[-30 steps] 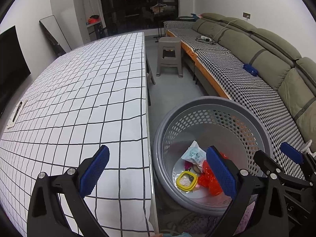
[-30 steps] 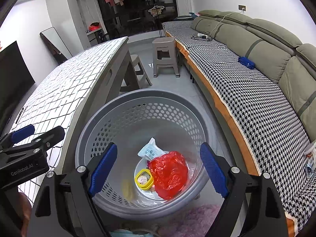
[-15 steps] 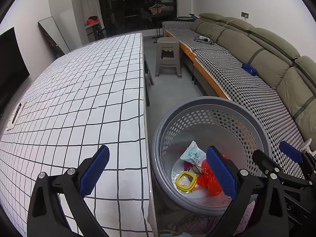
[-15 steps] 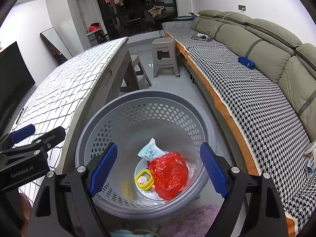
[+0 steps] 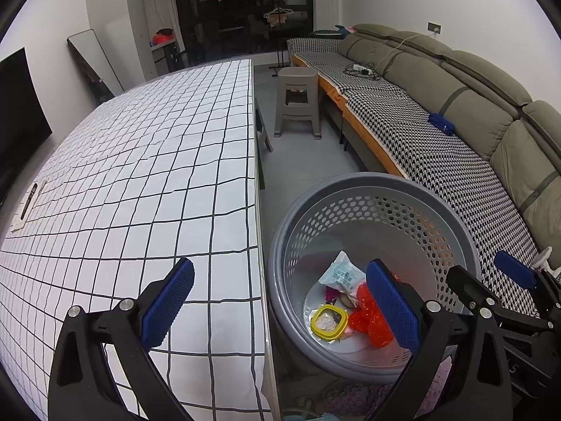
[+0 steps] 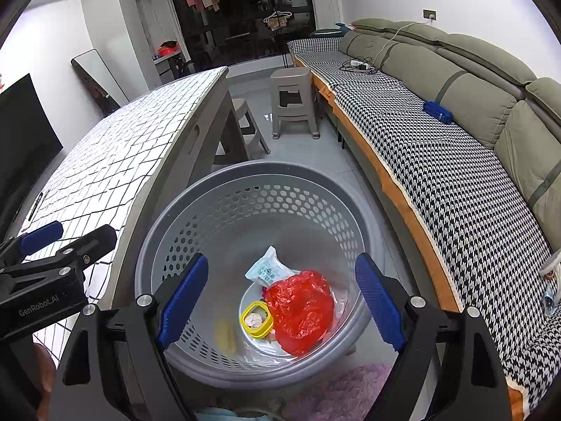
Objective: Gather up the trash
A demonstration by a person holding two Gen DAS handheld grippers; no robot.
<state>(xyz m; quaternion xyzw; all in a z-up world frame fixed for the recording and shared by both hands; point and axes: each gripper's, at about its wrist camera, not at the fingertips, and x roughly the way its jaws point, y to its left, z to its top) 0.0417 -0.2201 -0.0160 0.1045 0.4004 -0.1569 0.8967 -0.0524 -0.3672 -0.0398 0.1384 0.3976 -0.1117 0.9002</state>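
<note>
Red crumpled plastic bag lies at the bottom of the grey perforated basket, touching a yellow-rimmed container and a white packet. Above it the right hand-held gripper gapes wide, empty; the left hand-held gripper likewise, straddling the checked tabletop edge.

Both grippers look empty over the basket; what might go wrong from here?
1. The flat dark item on a white slip at the table's far left edge is easily overlooked; whether it is trash is unclear.
2. The left gripper straddles the table edge beside the grey basket; swinging it sideways may knock the rim.
</note>
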